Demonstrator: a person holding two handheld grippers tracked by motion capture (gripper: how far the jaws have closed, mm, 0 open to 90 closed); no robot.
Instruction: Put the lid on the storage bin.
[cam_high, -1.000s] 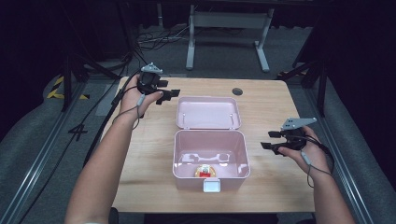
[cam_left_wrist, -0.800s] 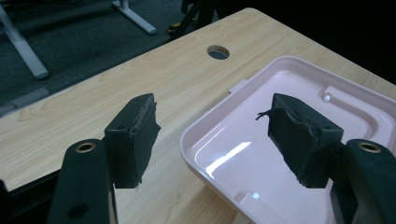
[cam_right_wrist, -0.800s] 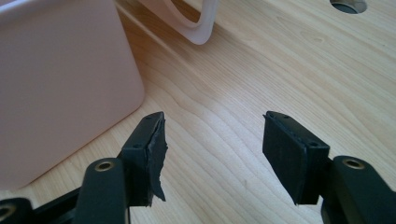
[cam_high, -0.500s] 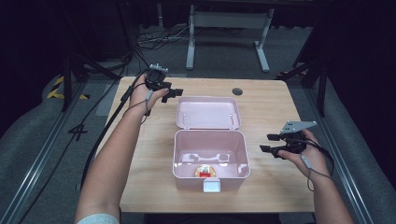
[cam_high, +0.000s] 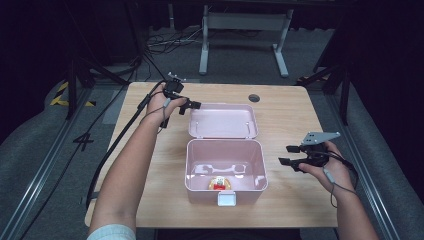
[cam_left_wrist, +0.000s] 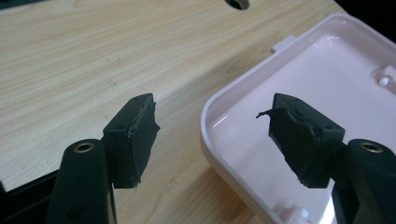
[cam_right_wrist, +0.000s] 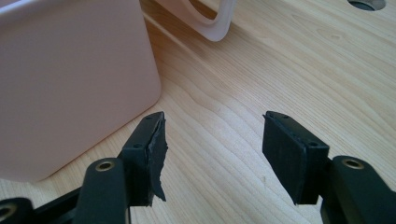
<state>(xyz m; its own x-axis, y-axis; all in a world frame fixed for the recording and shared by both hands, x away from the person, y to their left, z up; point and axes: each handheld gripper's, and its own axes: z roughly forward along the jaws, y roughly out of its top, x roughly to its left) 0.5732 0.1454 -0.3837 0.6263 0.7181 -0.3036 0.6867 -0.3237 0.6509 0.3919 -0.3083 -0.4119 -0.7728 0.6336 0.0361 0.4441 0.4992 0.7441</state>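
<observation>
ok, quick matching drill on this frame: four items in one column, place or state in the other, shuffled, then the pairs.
1. lid
2. box
3. left gripper
4. right gripper

a. right of the box, open over bare wood
b. nearest the front edge, small red and yellow thing inside
c. lying flat behind the box
d. jaws astride the lid's rim

Pairs: 1-c, 2-b, 3-d, 4-a

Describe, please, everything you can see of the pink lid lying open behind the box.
The pink lid is a rounded rectangle of smooth, glossy plastic. It lies flat on the wooden table, hollow side up, just behind the open pink box. It has a raised rim, a small tab on one edge and small moulded lugs inside. It holds nothing. The left gripper hovers at its left corner, open, straddling the rim without visibly touching it.
</observation>
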